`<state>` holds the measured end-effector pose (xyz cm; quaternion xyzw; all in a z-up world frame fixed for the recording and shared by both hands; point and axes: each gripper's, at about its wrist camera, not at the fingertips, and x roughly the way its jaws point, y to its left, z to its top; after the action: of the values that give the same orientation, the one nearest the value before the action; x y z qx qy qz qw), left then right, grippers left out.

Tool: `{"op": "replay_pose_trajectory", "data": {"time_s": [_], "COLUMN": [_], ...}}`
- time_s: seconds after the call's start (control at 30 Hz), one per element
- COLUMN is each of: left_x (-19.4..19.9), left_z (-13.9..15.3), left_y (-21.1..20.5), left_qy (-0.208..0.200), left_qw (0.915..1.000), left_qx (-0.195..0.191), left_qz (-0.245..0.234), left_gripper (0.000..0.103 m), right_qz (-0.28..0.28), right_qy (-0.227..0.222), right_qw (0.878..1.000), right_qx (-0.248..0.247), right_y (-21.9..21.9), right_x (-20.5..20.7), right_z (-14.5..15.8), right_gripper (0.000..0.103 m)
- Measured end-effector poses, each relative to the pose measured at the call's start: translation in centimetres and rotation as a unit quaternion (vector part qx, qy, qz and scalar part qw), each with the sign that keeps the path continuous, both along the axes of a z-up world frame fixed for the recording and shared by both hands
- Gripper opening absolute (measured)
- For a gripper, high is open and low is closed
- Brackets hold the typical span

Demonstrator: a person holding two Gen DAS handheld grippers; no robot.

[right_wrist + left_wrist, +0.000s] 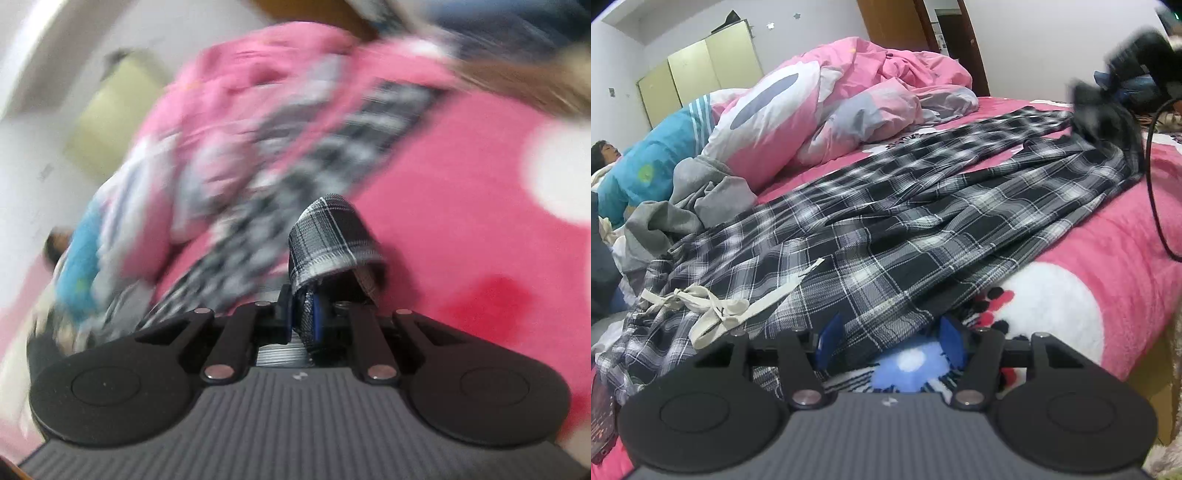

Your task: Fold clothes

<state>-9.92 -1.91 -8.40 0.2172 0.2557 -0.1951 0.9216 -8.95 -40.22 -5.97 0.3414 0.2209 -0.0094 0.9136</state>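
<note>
**Right claw pinches the plaid hem; left claw stands apart over the near edge**

The plaid trousers lie spread across the pink blanket, running from the drawstring waist at about 8 o'clock in the left wrist view up to the leg ends near 1 o'clock.

The left gripper sits low at 6 o'clock, its blue pads set apart. The trousers' near edge drapes between them, but the pads do not press on it; the blanket's blue and white pattern shows in the gap.

The right gripper has its jaws drawn nearly together, clamped on a folded strip of the plaid cloth. That strip rises from the jaws towards 12 o'clock and curls over to the right. The remaining trousers trail away towards 11 o'clock, smeared by blur. In the left wrist view this gripper shows as a dark blurred shape at 2 o'clock, at the far leg ends.

A heaped pink duvet lies beyond the trousers at 11 o'clock, and a grey garment is bunched at 9 o'clock beside the waist.
</note>
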Motion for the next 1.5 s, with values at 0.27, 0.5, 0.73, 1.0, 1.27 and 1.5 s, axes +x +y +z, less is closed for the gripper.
{"op": "replay_pose_trajectory", "data": {"time_s": [0.27,0.5,0.73,1.0,1.27,1.5], "left_x": [0.0,0.1,0.2,0.2,0.2,0.3], "left_z": [0.0,-0.1,-0.1,-0.2,-0.2,-0.2], "left_y": [0.0,0.3,0.7,0.6,0.5,0.3], "left_qy": [0.004,0.006,0.009,0.009,0.009,0.010], "left_qw": [1.0000,0.9999,0.9997,0.9998,0.9998,0.9999], "left_qx": [-0.003,-0.013,-0.021,-0.018,-0.013,-0.008], "left_qz": [0.003,0.003,0.007,0.008,0.009,0.010], "left_gripper": [0.059,0.060,0.061,0.061,0.061,0.061], "right_qz": [0.240,0.261,0.025,0.043,0.045,-0.021], "right_qy": [0.009,-0.055,0.071,0.069,0.001,-0.047], "right_qw": [0.955,0.960,0.991,0.988,0.999,0.987], "right_qx": [-0.175,-0.086,0.111,0.133,-0.001,-0.150], "right_y": [15.8,11.6,1.3,1.3,2.8,-2.8], "right_x": [2.2,-1.1,0.7,5.5,5.5,3.3], "right_z": [0.5,2.0,-3.1,-5.0,-0.7,6.1], "right_gripper": [0.029,0.055,0.061,0.046,0.004,0.003]}}
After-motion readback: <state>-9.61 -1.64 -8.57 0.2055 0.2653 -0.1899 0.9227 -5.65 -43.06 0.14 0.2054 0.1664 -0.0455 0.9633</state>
